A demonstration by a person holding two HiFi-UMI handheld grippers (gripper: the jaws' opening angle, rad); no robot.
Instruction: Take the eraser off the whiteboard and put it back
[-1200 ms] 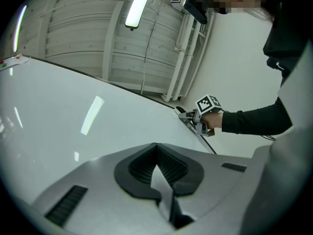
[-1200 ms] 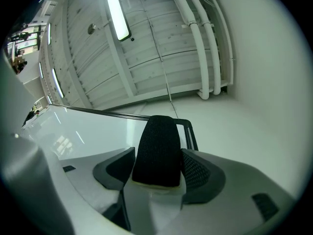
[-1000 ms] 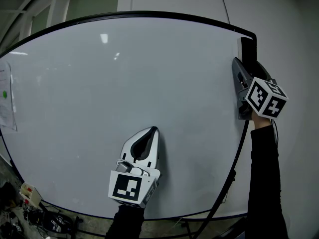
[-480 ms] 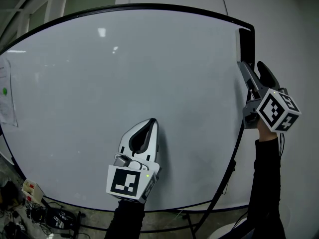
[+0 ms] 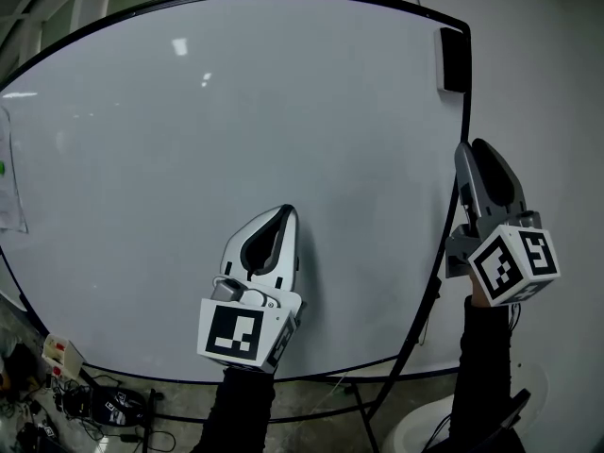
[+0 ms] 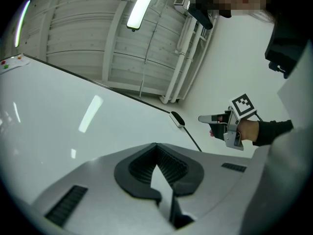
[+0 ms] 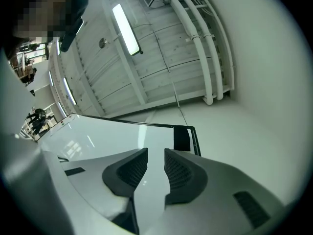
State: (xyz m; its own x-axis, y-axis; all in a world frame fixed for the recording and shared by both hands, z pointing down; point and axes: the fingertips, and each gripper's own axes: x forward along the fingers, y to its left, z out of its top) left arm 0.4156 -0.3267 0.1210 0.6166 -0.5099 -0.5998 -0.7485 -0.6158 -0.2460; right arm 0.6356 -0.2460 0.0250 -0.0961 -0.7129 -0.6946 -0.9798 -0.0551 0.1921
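The black eraser (image 5: 454,59) sticks upright to the top right corner of the whiteboard (image 5: 236,111). It also shows as a small dark block in the left gripper view (image 6: 177,119) and beyond my jaws in the right gripper view (image 7: 182,138). My right gripper (image 5: 472,149) hangs well below the eraser, at the board's right edge, pointing up. Its jaws (image 7: 155,151) are closing with a narrow gap and nothing between them. My left gripper (image 5: 286,213) is shut and empty in front of the board's lower middle, with its tips together (image 6: 156,145).
A sheet of paper (image 5: 9,187) hangs at the board's left edge. The board's black stand legs (image 5: 415,338) run down behind my right arm. Cables and small clutter (image 5: 57,394) lie on the floor at lower left. A white wall lies right of the board.
My right gripper has dropped down and away from the eraser, which stays on the board, and its jaws have narrowed. The left gripper has kept its place.
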